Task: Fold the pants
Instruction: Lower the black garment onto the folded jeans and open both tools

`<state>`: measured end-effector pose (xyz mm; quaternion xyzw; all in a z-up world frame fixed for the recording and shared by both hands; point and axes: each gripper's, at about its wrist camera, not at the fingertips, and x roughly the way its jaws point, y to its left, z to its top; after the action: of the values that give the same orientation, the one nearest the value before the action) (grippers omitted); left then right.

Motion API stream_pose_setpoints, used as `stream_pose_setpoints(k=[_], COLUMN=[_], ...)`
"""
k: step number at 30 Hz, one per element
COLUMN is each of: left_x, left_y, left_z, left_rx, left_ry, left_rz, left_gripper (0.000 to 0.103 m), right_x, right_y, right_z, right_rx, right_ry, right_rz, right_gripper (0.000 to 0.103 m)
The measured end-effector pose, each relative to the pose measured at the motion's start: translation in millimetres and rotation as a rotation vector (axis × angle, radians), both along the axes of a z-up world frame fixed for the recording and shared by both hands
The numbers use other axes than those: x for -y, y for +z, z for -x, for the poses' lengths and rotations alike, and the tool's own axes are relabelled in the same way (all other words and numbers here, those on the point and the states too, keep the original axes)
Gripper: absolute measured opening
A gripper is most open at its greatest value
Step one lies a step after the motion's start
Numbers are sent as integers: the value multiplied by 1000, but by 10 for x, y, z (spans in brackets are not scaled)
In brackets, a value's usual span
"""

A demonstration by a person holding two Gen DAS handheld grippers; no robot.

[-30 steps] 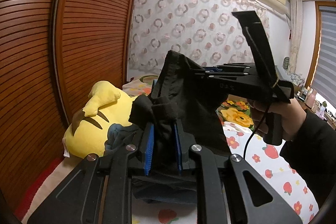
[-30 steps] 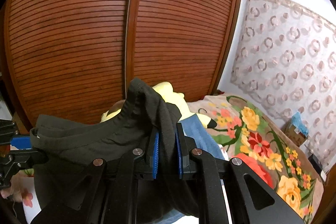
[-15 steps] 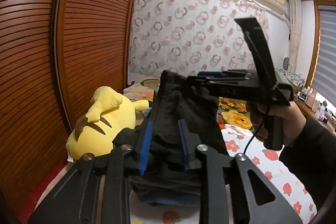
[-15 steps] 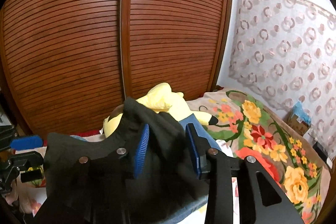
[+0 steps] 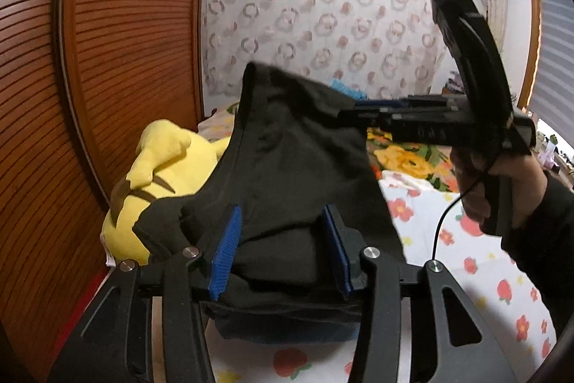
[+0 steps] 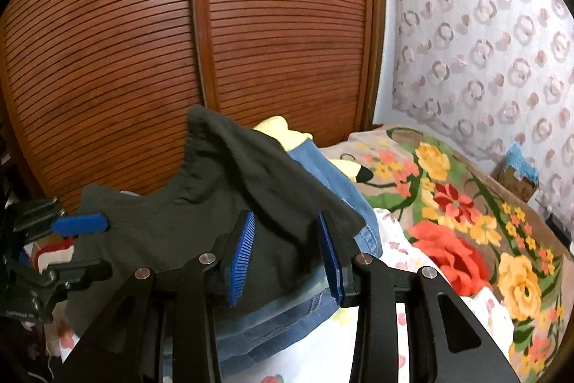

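The black pants (image 5: 287,167) lie folded on a stack of blue jeans (image 6: 333,189) on the bed, with one corner still sticking up. My left gripper (image 5: 283,246) is open, its blue pads on either side of the black cloth without pinching it. My right gripper (image 6: 287,250) is open too, its pads spread over the black pants (image 6: 215,196). In the left wrist view the right gripper (image 5: 362,112) sits at the right edge of the pants, held by a hand. In the right wrist view the left gripper's blue fingertips (image 6: 80,224) show at the far left.
A yellow plush toy (image 5: 158,178) lies behind the stack against the slatted wooden wardrobe doors (image 6: 251,34). The bed has a strawberry-print sheet (image 5: 466,261) and a flowered blanket (image 6: 466,221). A patterned wall (image 5: 323,24) stands behind.
Both grippers have opened and let go of the black pants, which have dropped onto the jeans stack. Both grippers have pulled back slightly.
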<state>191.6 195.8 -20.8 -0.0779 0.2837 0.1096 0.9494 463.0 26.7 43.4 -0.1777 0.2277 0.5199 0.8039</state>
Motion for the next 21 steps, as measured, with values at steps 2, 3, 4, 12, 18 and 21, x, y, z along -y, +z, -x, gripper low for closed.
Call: stream_pose_setpoints(k=[2,3,4,12,18,21], left_x=[-6,-10,-15,16,38,91], left_y=[-43,-62,-81,-99,-9,59], left_z=[6,10,9,41,102,184], left_rx=[-13,-19,-24,-50,-50,-41], left_ry=[3,4,7,12,9,4], left_rz=[0,-1,1,17,2,-14], left_gripper=[47,47,47,47,48,48], right_x=[-71,-107,-150,-174,113,256], right_y=[-22,-39,-62,-159,-3,42], right_z=[-80,-113,-148,-134,299,538], right_rx=[-13,-16,-21,-49,1,3], right_ry=[-21,-35,-48,-99,-172,-192], right_rz=[-5,-4,-2,-14,-51,-70], right_gripper=[38,38,38,38,38,38])
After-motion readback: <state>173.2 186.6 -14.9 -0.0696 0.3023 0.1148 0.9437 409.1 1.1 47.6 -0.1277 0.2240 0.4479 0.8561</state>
